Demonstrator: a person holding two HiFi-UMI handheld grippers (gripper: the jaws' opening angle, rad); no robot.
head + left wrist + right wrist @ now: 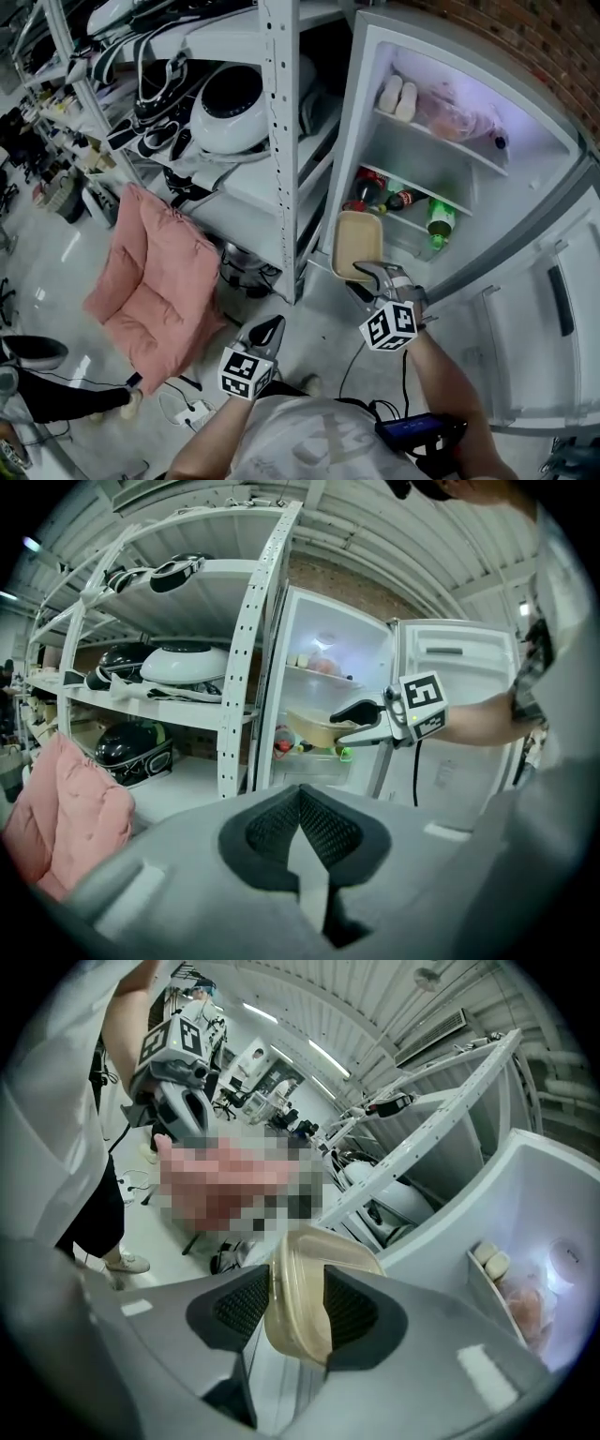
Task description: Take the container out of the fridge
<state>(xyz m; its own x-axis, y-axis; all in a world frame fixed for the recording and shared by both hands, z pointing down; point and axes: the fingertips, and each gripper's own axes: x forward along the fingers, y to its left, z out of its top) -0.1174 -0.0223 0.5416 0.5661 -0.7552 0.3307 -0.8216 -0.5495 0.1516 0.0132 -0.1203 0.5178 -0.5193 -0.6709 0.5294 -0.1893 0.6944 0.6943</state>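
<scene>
The right gripper (296, 1305) is clenched on the container (311, 1258): its two dark pads press the tan tub's sides, and the tub stands on edge between them. In the head view the right gripper (362, 273) reaches toward 12 o'clock from its marker cube, and the container (356, 240) hangs at its tip, just in front of the lower left edge of the fridge (367, 112). From this angle it seems to be clear of the shelves, though the overlap makes that hard to settle. The left gripper view shows the same grip from the side, with the right gripper (353, 723) holding the container (317, 729) against the lit interior.

The left gripper (300, 810) has its jaws together with nothing between them. In the head view the left gripper (274, 324) sits at about 8 o'clock from the right one, well apart from the fridge and pointing toward the metal rack (277, 131).

Inside the fridge, bottles (377, 191) lie on a shelf at 1 o'clock from the container, and a green bottle (440, 221) lies further right. The fridge door (548, 319) stands open at 3 o'clock. A pink cushion (150, 281) leans beside the rack at 9 o'clock.
</scene>
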